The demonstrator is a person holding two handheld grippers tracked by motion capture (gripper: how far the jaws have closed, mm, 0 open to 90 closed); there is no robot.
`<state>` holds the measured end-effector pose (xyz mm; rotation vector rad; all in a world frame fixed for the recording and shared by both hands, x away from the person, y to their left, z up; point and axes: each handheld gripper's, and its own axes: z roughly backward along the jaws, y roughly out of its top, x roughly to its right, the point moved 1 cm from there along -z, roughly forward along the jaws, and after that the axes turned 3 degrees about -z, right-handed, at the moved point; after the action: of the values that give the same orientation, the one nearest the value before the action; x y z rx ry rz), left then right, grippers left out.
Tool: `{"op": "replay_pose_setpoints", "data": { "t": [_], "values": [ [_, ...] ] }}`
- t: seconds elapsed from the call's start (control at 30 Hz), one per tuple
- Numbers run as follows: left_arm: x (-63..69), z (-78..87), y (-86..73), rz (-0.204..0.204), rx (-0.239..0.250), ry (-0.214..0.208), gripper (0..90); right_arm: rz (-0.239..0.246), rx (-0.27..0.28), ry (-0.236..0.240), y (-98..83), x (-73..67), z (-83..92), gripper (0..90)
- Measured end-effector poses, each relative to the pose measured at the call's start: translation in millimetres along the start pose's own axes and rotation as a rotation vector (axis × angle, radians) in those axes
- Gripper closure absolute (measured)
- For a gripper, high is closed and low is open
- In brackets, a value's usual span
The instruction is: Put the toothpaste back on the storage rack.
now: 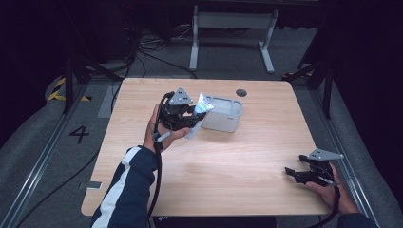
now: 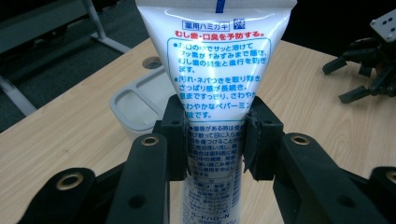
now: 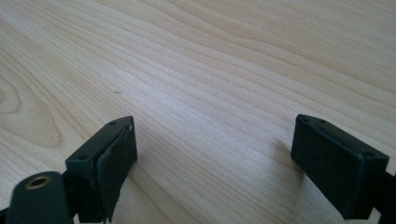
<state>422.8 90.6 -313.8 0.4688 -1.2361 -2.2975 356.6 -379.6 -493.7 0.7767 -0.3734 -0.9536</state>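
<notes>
Held in the left gripper (image 2: 212, 140): a white toothpaste tube (image 2: 217, 70), clamped across its lower body between the two black pads (image 2: 176, 135), with the wide crimped end rising past the top of the left gripper view and rows of blue and red printed text facing the camera. Seen from the high view as a pale tube (image 1: 198, 114) slanting up and to the right out of the left gripper (image 1: 187, 116), raised above the wooden table (image 1: 228, 161) and reaching toward the near left corner of a grey compartmented tray (image 1: 222, 114); impossible to tell whether tube and tray touched. Tray (image 2: 135, 100) set behind and to the left of the tube in the left gripper view, pale and shallow, with a round dark hole (image 1: 241, 92) in the tabletop just beyond it. Gripped around the tool: the left hand (image 1: 159, 130), on a dark sleeve with a white stripe (image 1: 126, 190). Kept low near the right front corner of the table, well apart from tube and tray: the right gripper (image 1: 291, 174), in the right hand (image 1: 328, 190). Jaws of the right gripper (image 3: 212, 158) spread wide, with bare light wood grain between them and nothing held. Visible again at the upper right of the left gripper view, small and far off.
</notes>
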Motion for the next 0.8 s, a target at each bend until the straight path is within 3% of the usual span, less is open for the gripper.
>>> {"op": "replay_pose_setpoints", "data": {
  "t": [0.5, 0.8],
  "values": [
    [-9.3, -10.2, 20.7, 0.021, 0.054, 0.0, 66.4, 0.0, 0.0, 0.0, 0.0, 0.0, 0.0, 14.4],
    [-12.5, -21.8, 32.2, 0.01, 0.061, -0.005, 66.4, 0.0, 0.0, 0.0, 0.0, 0.0, 0.0, 14.4]
  ]
}}
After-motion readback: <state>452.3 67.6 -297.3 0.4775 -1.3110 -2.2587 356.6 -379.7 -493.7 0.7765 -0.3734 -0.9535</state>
